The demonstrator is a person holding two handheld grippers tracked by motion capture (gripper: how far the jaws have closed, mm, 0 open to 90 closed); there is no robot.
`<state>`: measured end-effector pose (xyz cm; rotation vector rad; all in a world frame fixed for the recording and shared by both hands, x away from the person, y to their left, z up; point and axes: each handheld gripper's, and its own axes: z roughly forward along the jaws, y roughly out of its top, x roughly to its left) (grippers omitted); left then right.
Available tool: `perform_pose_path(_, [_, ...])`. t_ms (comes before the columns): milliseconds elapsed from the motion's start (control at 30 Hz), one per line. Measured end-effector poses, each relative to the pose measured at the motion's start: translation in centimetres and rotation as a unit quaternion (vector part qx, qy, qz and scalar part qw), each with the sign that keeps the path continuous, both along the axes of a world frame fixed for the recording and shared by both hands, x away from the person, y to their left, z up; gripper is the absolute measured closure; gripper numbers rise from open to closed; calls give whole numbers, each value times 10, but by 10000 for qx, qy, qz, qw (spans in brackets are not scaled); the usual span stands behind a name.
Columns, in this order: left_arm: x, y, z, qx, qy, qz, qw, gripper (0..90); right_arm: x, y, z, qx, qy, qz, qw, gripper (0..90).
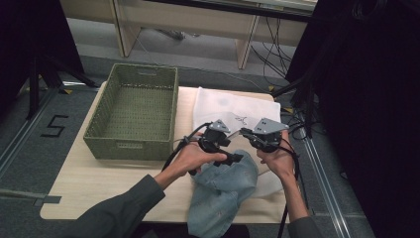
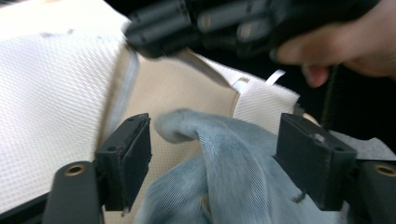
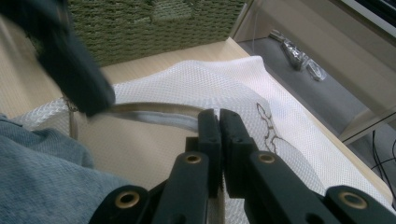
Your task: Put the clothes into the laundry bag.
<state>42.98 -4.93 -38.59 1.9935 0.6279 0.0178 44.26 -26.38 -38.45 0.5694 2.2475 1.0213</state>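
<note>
Denim garment (image 2: 219, 168) lies bunched between the wide-apart jaws of the left tool (image 2: 212, 154), unpinched, at the mouth of the white mesh laundry bag (image 3: 201, 86), whose rim the right tool (image 3: 219, 126) holds with jaws clamped shut. Left loose like this, the denim could slump back onto the desk (image 1: 89, 178), or the thin rim could slip and close the mouth. Both hands sit close together, tools angled down over the bag.

green woven basket (image 1: 132, 113), wooden table (image 1: 94, 176), floor marking "5" (image 1: 54, 126)
</note>
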Motion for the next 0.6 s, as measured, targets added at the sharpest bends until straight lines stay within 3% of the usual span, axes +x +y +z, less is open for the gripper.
perform_pose_path(100, [6, 19, 14, 15, -75, 186, 9998, 252, 0, 1, 1, 62, -2, -26, 10000, 888])
perform_pose_path(200, [17, 29, 14, 172, -225, 474, 9985, 295, 0, 1, 1, 51, -24, -11, 10000, 888])
perform_pose_path(267, [26, 31, 7, 458, -332, 560, 9968, 332, 0, 2, 2, 81, 12, -6, 10000, 888])
perform_pose_path(333, [33, 28, -3, 770, -467, 489, 9947, 370, -1, 3, 3, 84, 7, 38, 10000, 888])
perform_pose_path(400, [37, 22, -13, 902, -523, 452, 9935, 409, -1, 4, 4, 150, 65, 39, 9999, 888])
perform_pose_path(500, [41, 11, -26, 933, -502, 330, 9938, 462, -2, 6, 3, 168, 74, 82, 9998, 887])
perform_pose_path(600, [43, 4, -33, 1161, -738, 302, 9900, 704, -3, 8, 2, 176, 103, 128, 9997, 887])
